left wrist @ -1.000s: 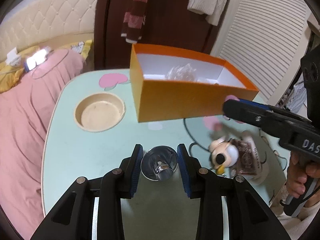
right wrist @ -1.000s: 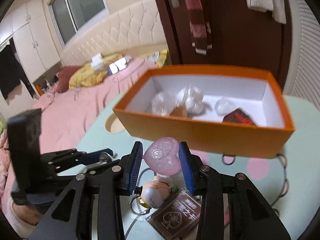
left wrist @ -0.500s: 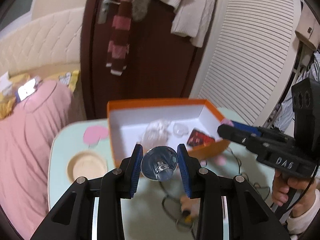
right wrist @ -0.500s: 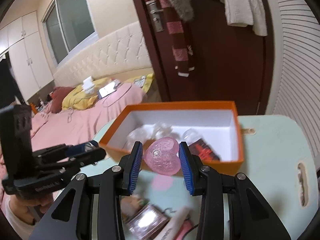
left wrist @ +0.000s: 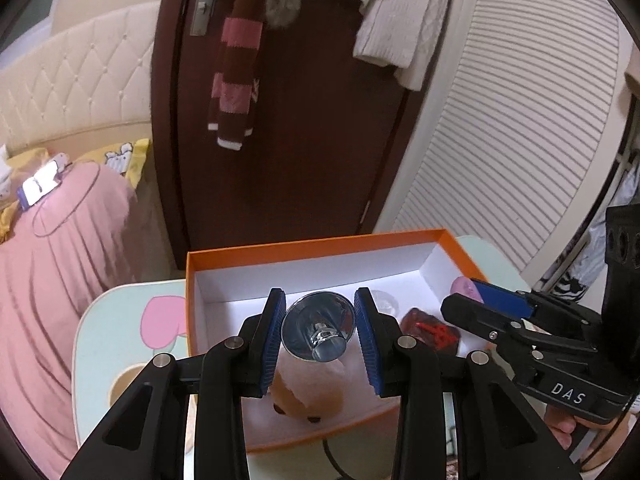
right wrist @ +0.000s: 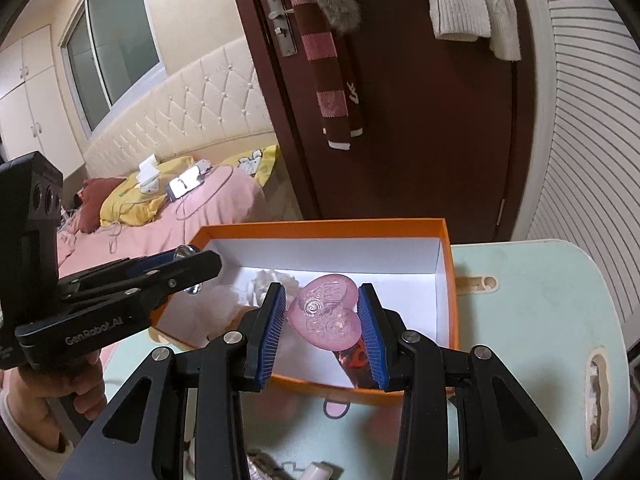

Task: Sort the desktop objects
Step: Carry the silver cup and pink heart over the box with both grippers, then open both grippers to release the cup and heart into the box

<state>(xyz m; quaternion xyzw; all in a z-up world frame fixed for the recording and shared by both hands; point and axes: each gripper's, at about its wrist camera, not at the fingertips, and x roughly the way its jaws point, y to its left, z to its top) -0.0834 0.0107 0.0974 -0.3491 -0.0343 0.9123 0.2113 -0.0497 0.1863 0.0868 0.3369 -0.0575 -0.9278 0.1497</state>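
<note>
Change: both loads have been carried from above the table (right wrist: 540, 320) to over the orange box (left wrist: 312, 248).
Left gripper (left wrist: 320, 334): clamped on chrome cone (left wrist: 318, 330).
Right gripper (right wrist: 322, 320): clamped on pink heart (right wrist: 326, 314).
Meaning: release into the box below is judged next.

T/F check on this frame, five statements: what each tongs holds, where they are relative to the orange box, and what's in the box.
1. The left tongs are shut on a shiny metal funnel-shaped piece. True.
2. The right tongs are empty. False: they grip a pink heart-shaped case.
3. The orange box has its lid on. False: it is open on top, white inside.
4. Both tongs hang over the open box. True.
5. The box holds nothing yet. False: a dark red packet and a plush toy, among other things, lie inside.
</note>
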